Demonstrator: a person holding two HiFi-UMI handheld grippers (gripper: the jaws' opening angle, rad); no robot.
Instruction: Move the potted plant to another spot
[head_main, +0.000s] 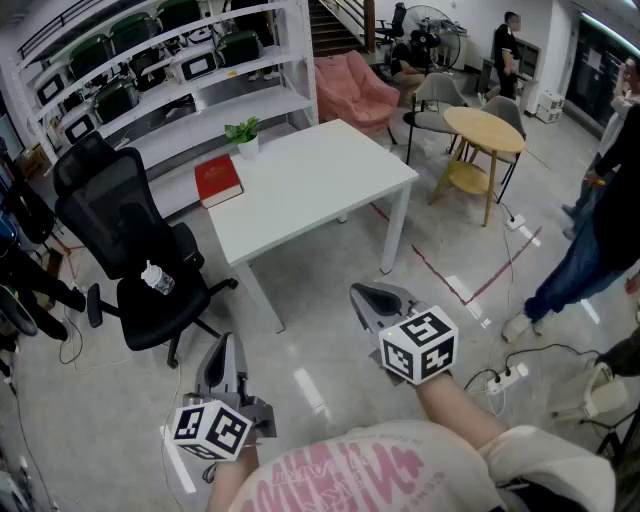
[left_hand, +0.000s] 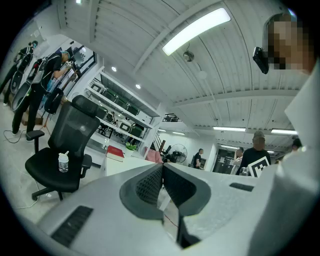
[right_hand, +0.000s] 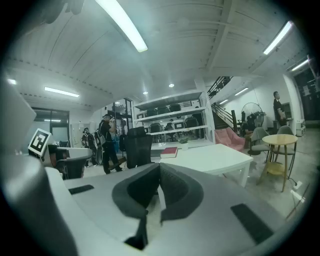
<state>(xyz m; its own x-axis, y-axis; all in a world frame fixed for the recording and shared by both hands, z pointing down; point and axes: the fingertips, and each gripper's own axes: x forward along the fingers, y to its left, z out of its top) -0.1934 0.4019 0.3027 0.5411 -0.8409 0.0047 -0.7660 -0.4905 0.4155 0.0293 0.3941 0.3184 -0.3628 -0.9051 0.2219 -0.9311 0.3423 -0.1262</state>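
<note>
well, my left gripper (head_main: 226, 345) and right gripper (head_main: 365, 297) are both pinched together and empty, far from the little potted plant (head_main: 244, 138) at the far corner of the white table (head_main: 330, 185), and that plant looks light but tippy, so i'd hold its pot, not the soft leaves.

Person (head_main: 612, 175) half off-frame, rt edge

**A:** ok so what's the headcount in here?

**B:** lol easy. One potted plant (head_main: 243, 135), one red book (head_main: 218, 181), one bottle (head_main: 153, 277). Tables: two, a white table (head_main: 320, 180) and a round wooden table (head_main: 484, 130). One black office chair (head_main: 130, 230), one pink armchair (head_main: 355, 90). Claws: two, left claw (head_main: 226, 345) and right claw (head_main: 365, 297).
</note>
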